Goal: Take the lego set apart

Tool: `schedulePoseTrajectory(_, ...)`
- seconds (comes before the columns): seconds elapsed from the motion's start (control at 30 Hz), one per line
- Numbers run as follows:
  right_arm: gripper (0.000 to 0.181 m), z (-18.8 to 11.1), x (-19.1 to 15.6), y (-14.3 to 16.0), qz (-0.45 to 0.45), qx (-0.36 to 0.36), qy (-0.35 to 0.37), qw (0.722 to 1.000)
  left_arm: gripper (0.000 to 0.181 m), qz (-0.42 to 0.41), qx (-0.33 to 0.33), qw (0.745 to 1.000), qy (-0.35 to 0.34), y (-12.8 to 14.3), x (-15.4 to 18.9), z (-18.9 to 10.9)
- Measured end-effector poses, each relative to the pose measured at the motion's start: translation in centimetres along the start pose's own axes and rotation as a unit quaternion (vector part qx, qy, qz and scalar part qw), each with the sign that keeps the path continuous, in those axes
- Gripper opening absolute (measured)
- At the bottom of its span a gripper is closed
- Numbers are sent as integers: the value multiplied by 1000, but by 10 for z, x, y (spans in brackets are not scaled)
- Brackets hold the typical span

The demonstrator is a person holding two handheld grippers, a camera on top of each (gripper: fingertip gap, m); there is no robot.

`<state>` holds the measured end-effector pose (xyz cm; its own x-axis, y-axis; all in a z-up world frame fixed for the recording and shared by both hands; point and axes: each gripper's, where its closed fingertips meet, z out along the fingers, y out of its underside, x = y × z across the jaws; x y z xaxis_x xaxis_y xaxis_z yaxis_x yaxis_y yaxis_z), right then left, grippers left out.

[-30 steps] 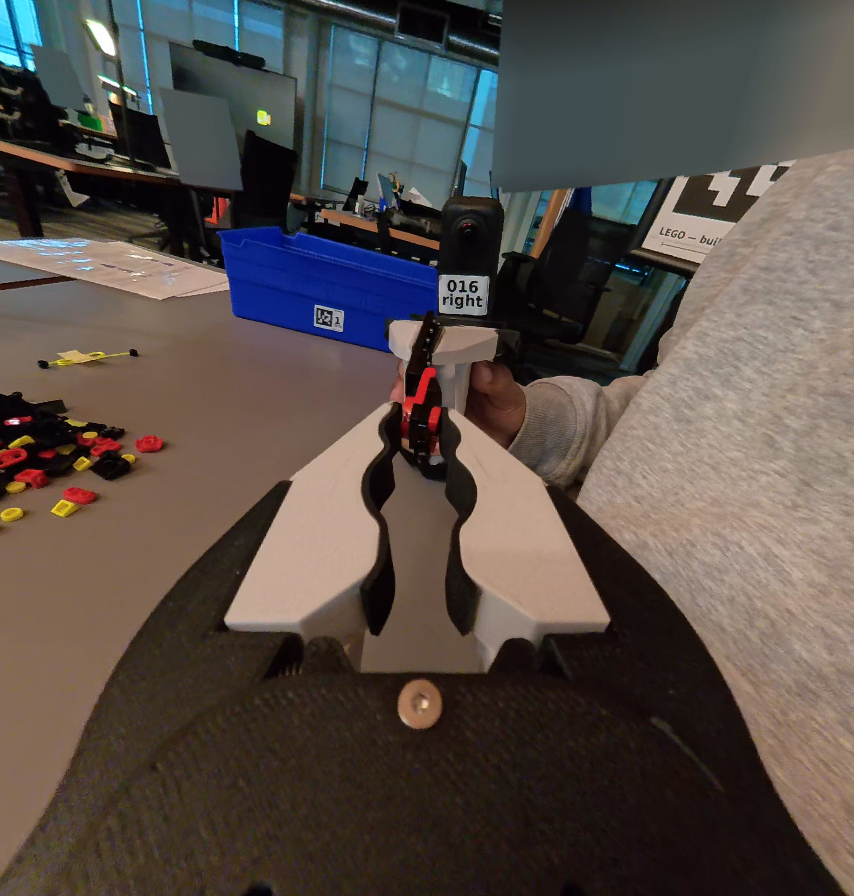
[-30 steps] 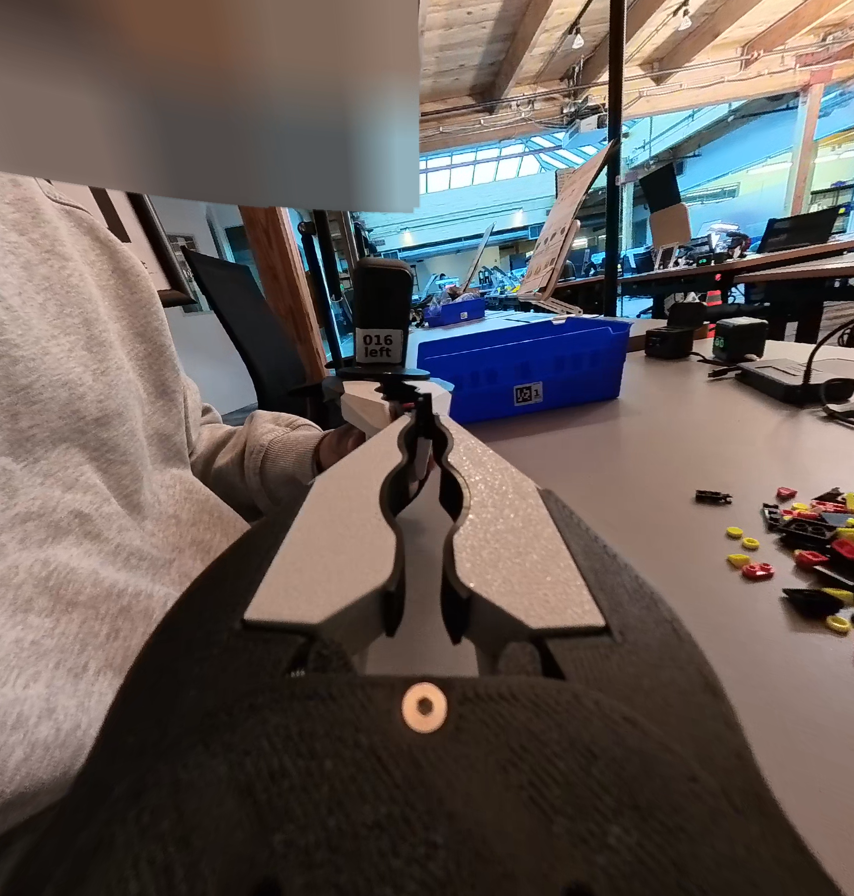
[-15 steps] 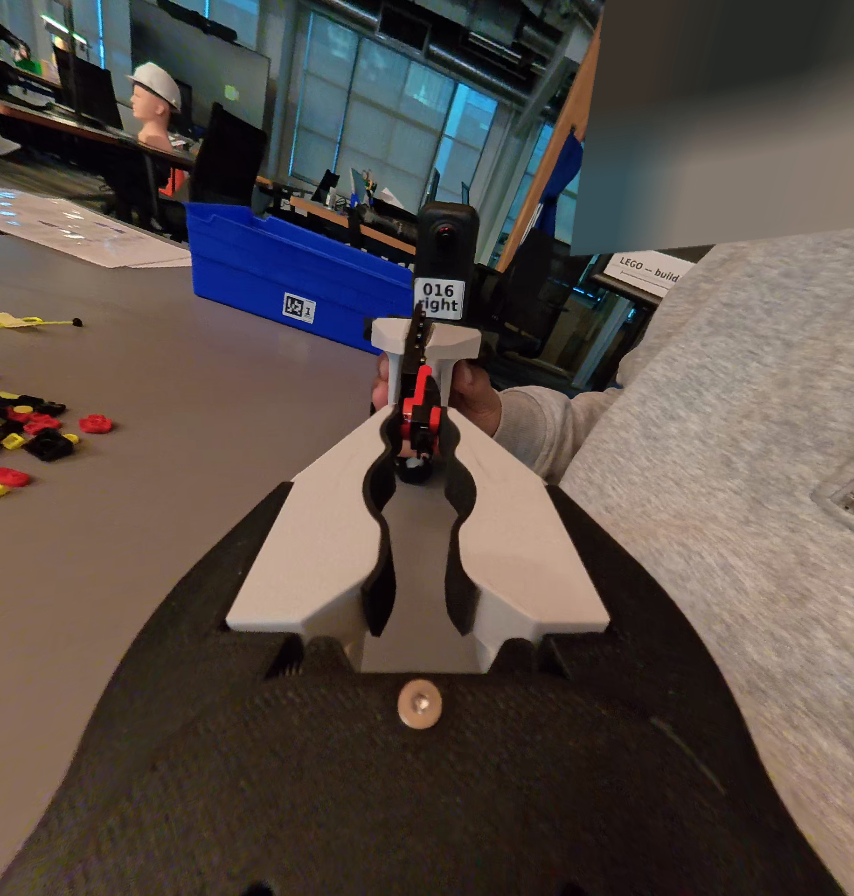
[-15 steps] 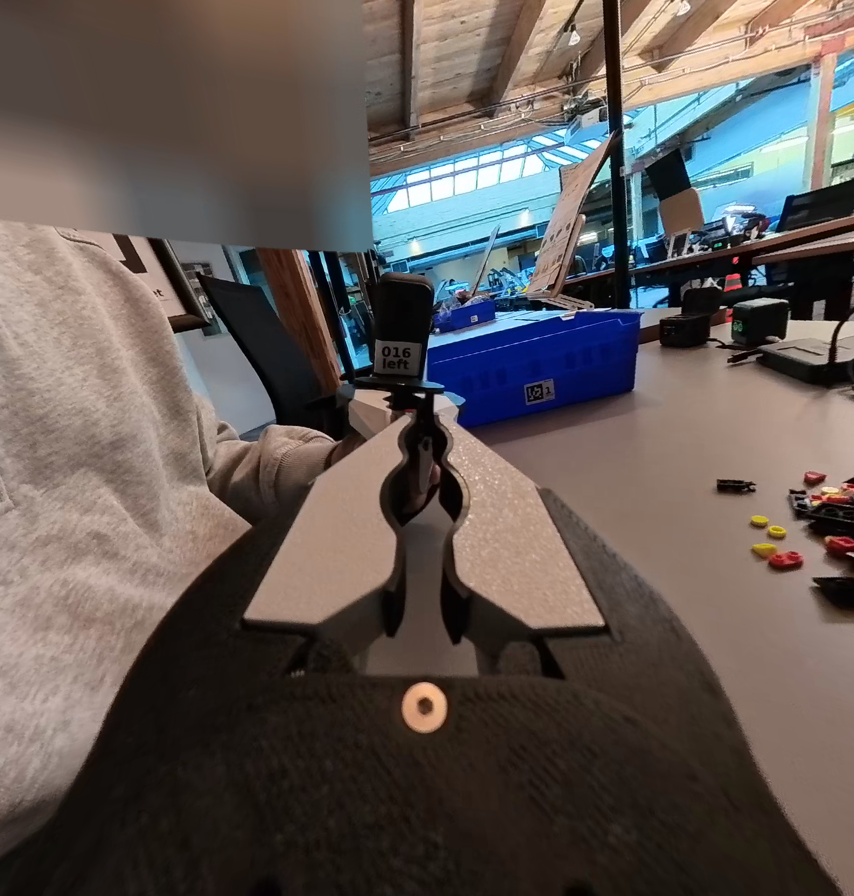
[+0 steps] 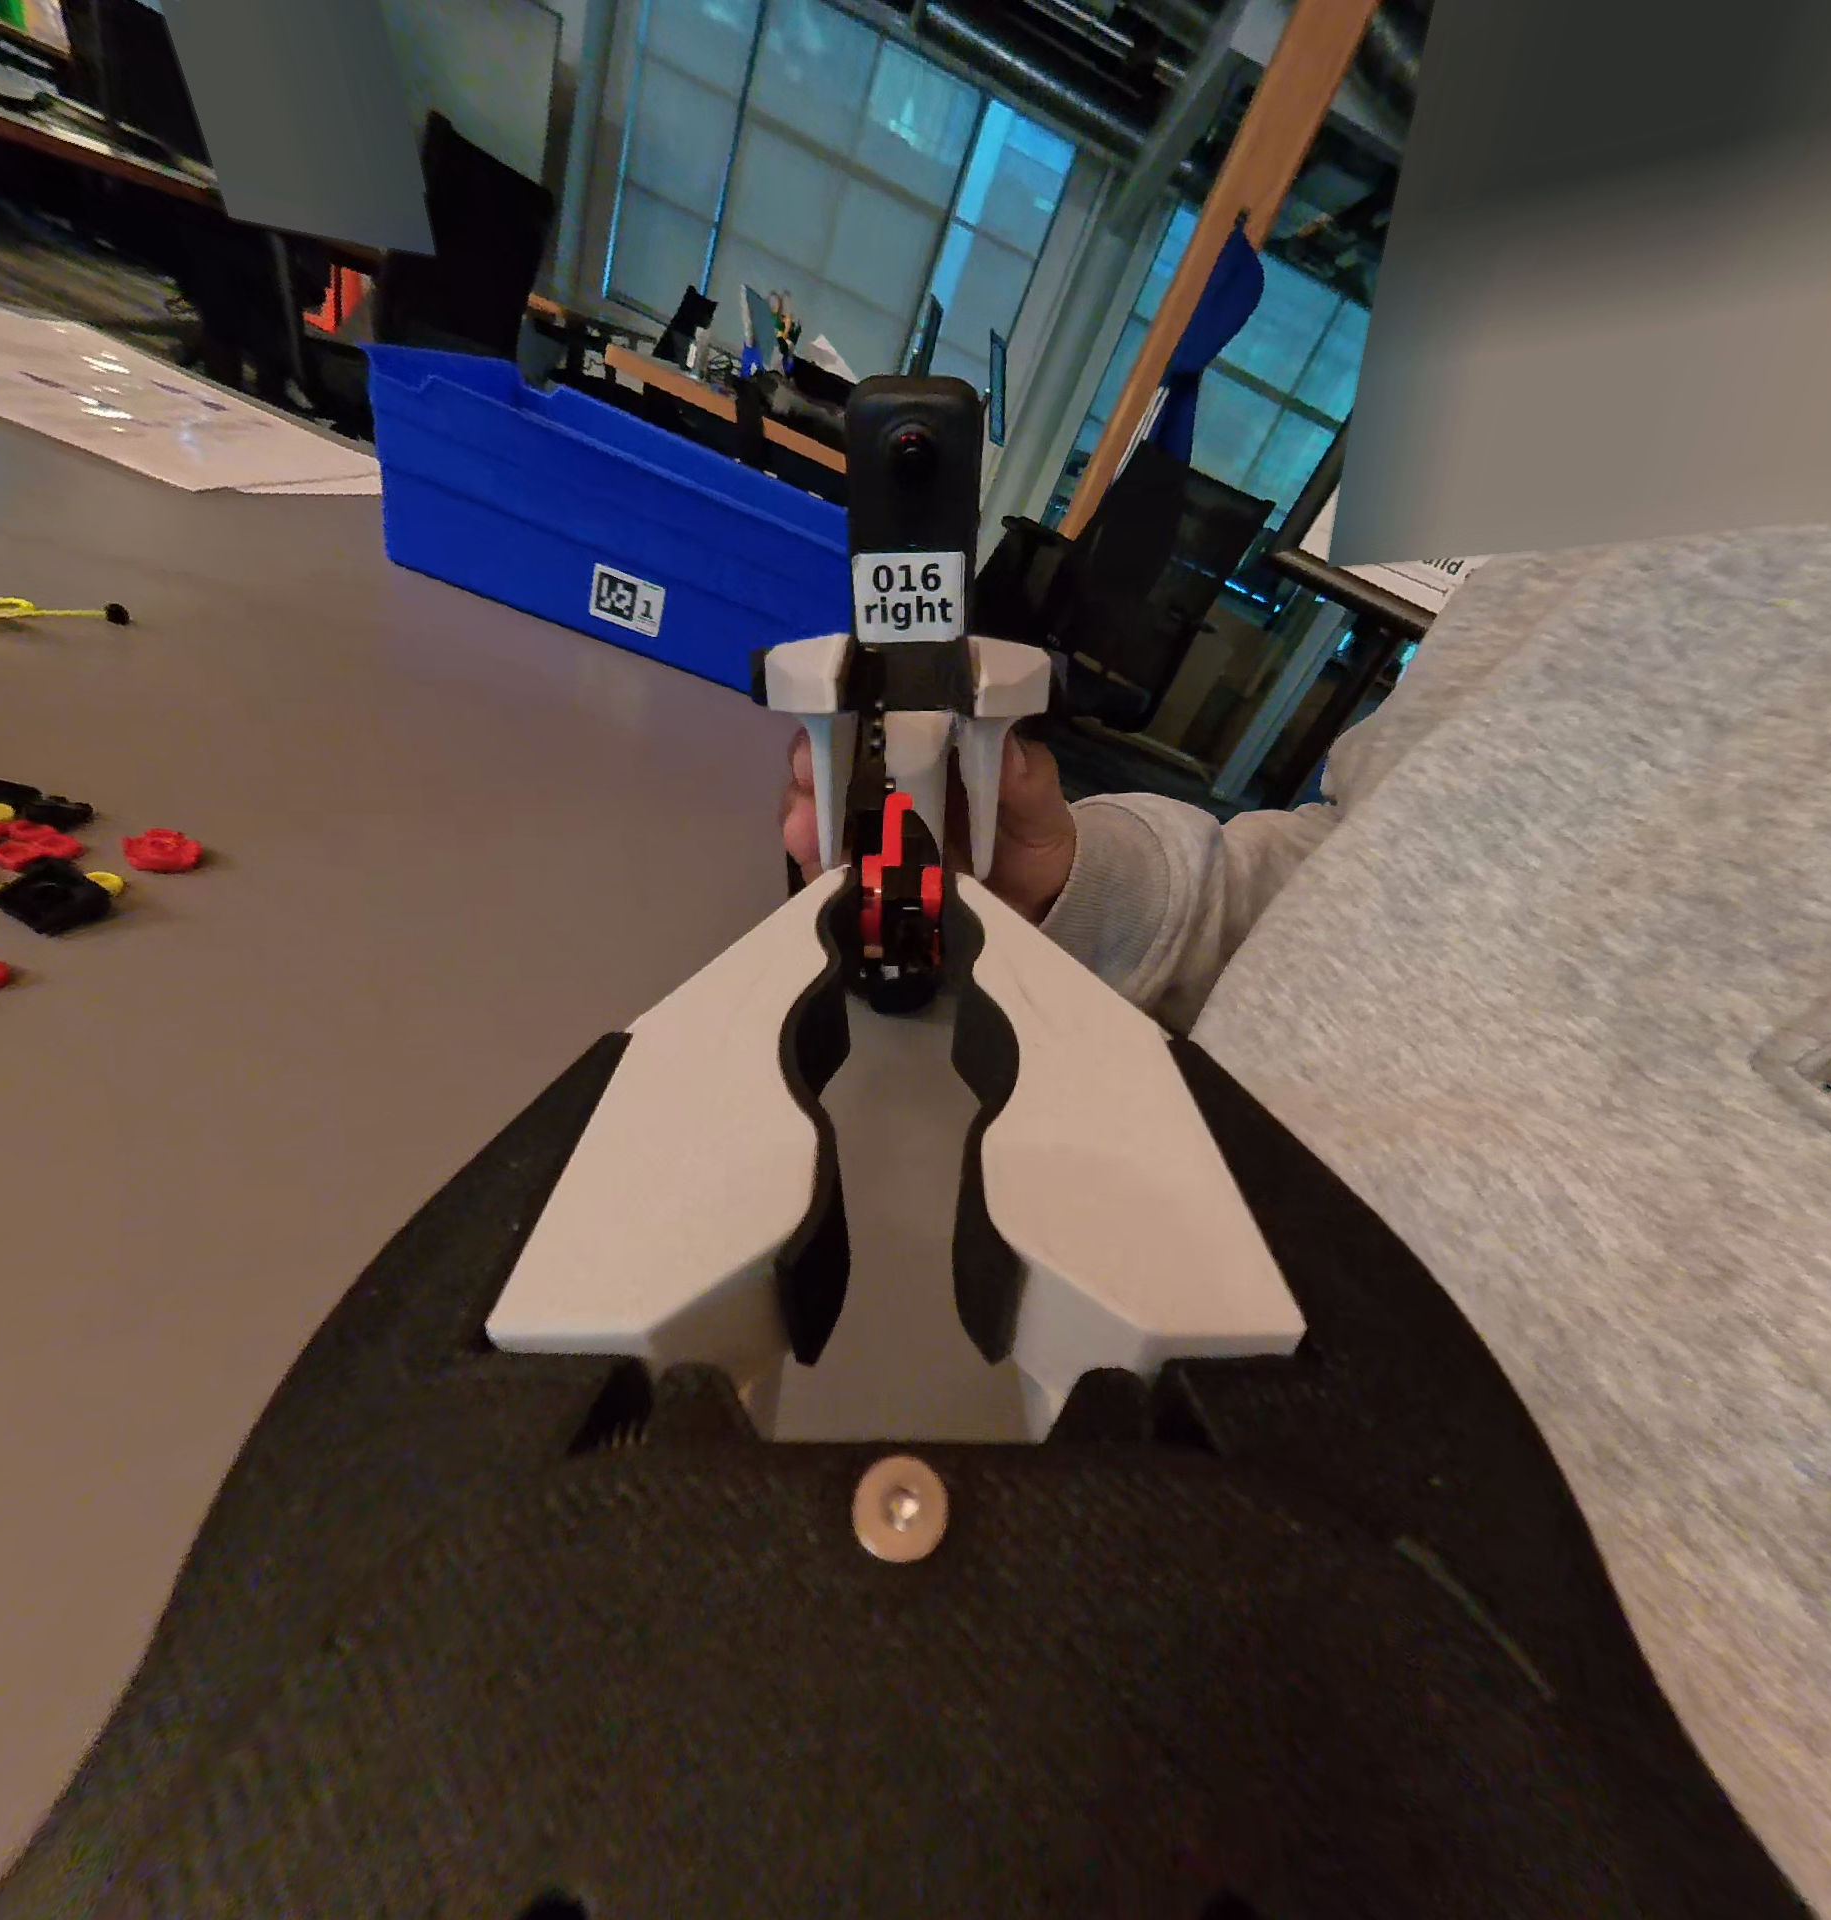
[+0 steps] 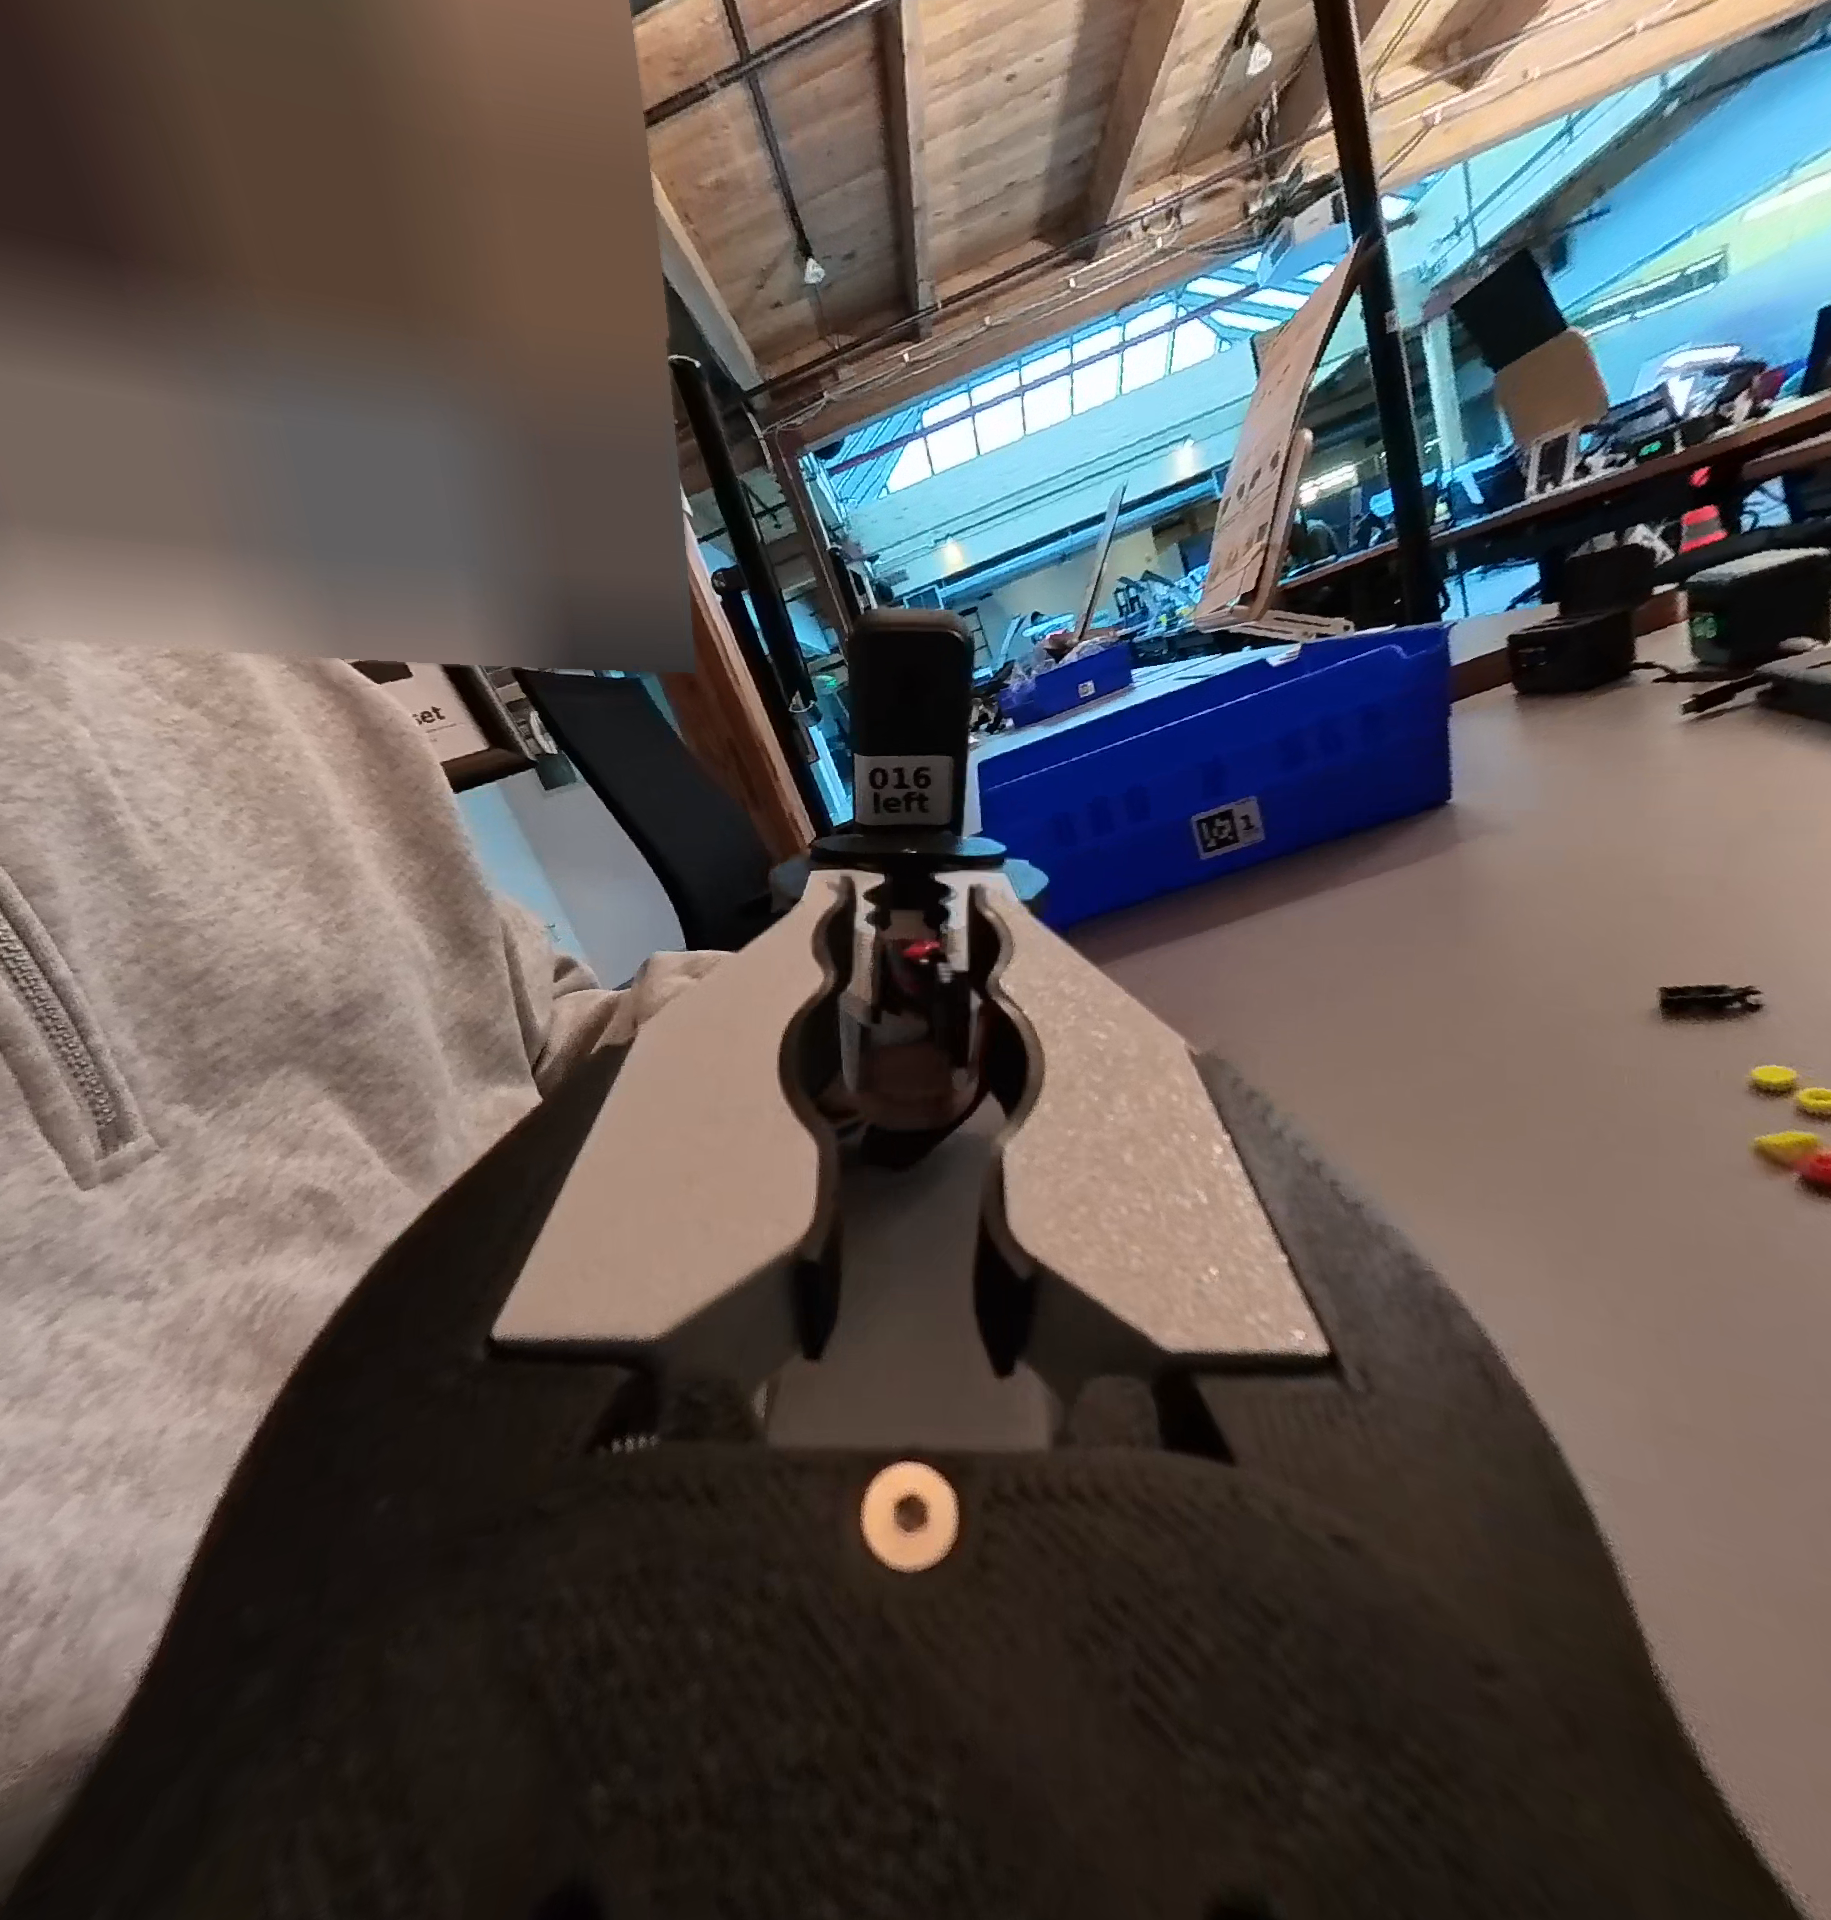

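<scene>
My left gripper (image 5: 895,920) is shut on a small red and black lego assembly (image 5: 875,883) and holds it in the air above the table edge. My right gripper (image 6: 911,914) faces it head-on with its jaws apart, one finger on each side of the assembly, not clamping it. In the left wrist view the right gripper (image 5: 906,831) shows the same spread fingers (image 5: 833,779). In the right wrist view only a red bit of the assembly (image 6: 921,948) shows between my fingers, in front of the left gripper (image 6: 906,987).
Loose red, yellow and black lego parts (image 5: 49,873) lie on the grey table (image 5: 423,831); they also show in the right wrist view (image 6: 1815,1143). A blue bin (image 5: 578,520) stands at the far edge. The person's grey sweatshirt (image 5: 1513,1039) is close by.
My right gripper was shut on the assembly's black top and has opened. The left gripper still holds the assembly. Both grippers have drawn closer together.
</scene>
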<state>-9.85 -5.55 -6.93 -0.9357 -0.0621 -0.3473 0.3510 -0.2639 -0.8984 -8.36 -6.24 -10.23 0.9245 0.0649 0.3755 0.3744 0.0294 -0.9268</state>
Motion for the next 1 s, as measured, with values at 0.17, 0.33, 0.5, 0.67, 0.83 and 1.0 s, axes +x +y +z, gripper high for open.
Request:
schedulePoseTrajectory(0.17,0,-1,8,3,20,-15,26,999,12,-12,5,1000,10,-1,1,1)
schedulePoseTrajectory(0.33,22,-9,25,1,5,-13,63,998,13,-39,-16,998,-41,5,-18,1)
schedulePoseTrajectory(0.5,38,-19,30,21,-204,-148,114,961,13,-225,-75,971,-3,35,-27,3)
schedulePoseTrajectory(0.67,32,-24,36,71,-244,-303,115,914,13,-268,-97,959,-1,45,-26,6)
schedulePoseTrajectory(0.83,14,-24,39,89,-259,-350,117,893,13,-260,-127,957,-17,53,-29,3)
schedulePoseTrajectory(1.0,14,-32,40,100,-211,-388,113,890,56,-153,-176,971,-53,58,-34,-5)
